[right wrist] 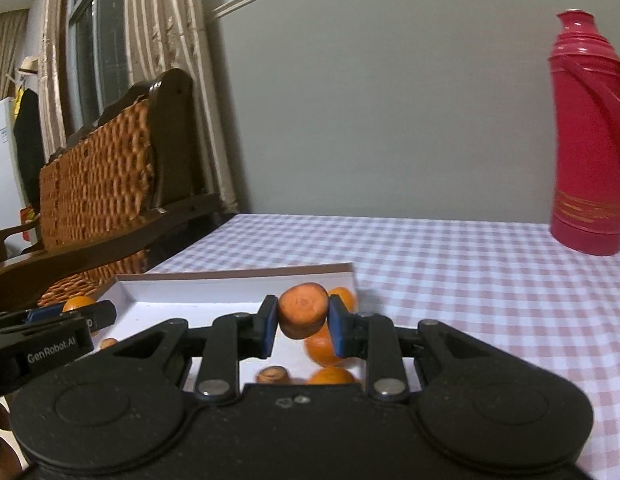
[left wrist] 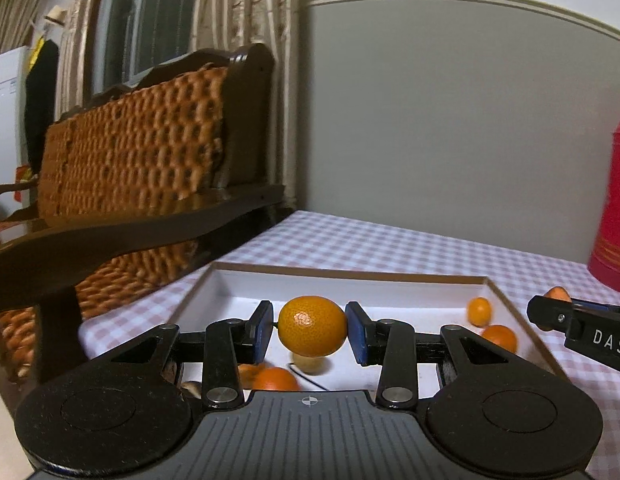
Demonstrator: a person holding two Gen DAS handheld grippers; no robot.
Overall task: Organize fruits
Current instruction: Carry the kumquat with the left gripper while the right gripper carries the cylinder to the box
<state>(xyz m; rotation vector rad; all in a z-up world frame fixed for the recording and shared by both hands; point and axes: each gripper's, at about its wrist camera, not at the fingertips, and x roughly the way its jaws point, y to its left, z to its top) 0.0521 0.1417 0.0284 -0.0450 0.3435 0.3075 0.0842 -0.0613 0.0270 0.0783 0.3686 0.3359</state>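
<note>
The left hand-held gripper (left wrist: 310, 330) is clamped on a round orange fruit (left wrist: 312, 326) above the white tray (left wrist: 506, 300); the right hand-held gripper (right wrist: 303, 322) pinches a carrot-coloured chunk (right wrist: 303, 310) over the tray's right end. Smooth skin could slip from the pads (left wrist: 356, 332), dropping the fruit among loose ones (left wrist: 498, 338) and rolling it onto the checked worktop (left wrist: 390, 248)

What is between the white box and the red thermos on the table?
Only bare checkered tablecloth lies between the white box and the red thermos; the right wrist view shows this.
</note>
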